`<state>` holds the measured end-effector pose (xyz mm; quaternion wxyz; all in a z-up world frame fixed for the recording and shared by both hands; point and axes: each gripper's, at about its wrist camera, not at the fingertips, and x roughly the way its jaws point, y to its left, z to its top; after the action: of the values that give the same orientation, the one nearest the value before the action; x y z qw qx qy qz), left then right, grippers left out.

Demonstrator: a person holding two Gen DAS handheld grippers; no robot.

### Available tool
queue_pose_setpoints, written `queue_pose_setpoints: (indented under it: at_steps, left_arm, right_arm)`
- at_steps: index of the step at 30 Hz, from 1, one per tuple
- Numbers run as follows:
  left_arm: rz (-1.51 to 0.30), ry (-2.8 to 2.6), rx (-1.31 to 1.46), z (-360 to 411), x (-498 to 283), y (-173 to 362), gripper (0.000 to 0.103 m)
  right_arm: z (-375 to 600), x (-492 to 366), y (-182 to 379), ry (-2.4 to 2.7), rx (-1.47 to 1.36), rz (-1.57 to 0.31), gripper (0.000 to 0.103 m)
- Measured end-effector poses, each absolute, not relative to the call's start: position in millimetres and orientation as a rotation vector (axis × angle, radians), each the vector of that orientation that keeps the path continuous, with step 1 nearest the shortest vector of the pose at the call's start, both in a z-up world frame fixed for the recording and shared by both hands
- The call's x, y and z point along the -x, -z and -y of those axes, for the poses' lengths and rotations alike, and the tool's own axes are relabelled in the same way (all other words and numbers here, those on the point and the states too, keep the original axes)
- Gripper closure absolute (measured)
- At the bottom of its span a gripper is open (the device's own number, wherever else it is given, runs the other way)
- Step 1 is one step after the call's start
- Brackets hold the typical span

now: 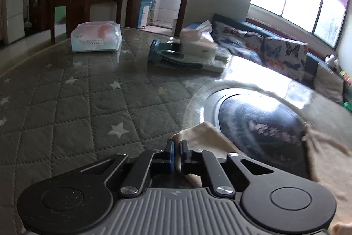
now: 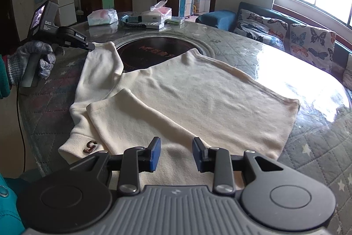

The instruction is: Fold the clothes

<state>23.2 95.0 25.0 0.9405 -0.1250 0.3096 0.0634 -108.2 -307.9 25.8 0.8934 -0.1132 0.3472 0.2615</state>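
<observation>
A cream long-sleeved top (image 2: 187, 98) lies spread on the round table, one sleeve folded across its body, a brown "5" patch (image 2: 90, 146) on the near cuff. My left gripper (image 1: 177, 145) is shut on the end of the far sleeve (image 1: 198, 136); in the right wrist view it (image 2: 91, 46) pinches that sleeve at the far left, held by a gloved hand. My right gripper (image 2: 176, 154) is open and empty, hovering just above the near hem of the top.
The table has a quilted star-pattern cover (image 1: 77, 102) under glass and a dark round inset (image 2: 151, 50) at its centre. At the far side lie a tissue pack (image 2: 102, 17), boxes (image 2: 156, 12) and another gripper device (image 1: 176, 58). A butterfly-print sofa (image 2: 308, 41) stands to the right.
</observation>
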Motion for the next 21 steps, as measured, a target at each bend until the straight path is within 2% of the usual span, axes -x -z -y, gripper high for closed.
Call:
queue_pose_setpoints:
  at_steps: [13,21]
  left_arm:
    - [-0.471,0.365,0.257,1.8,48.1,-108.8,0.099]
    - [-0.478,0.669,0.179,86.2,73.7,-116.0,0.098]
  right_arm:
    - [327.5,118.1,-32.5,-0.494,0.168,-0.682,0.072]
    - [349.2,123.5,-34.2,-0.446,0.086,-0.682,0.072]
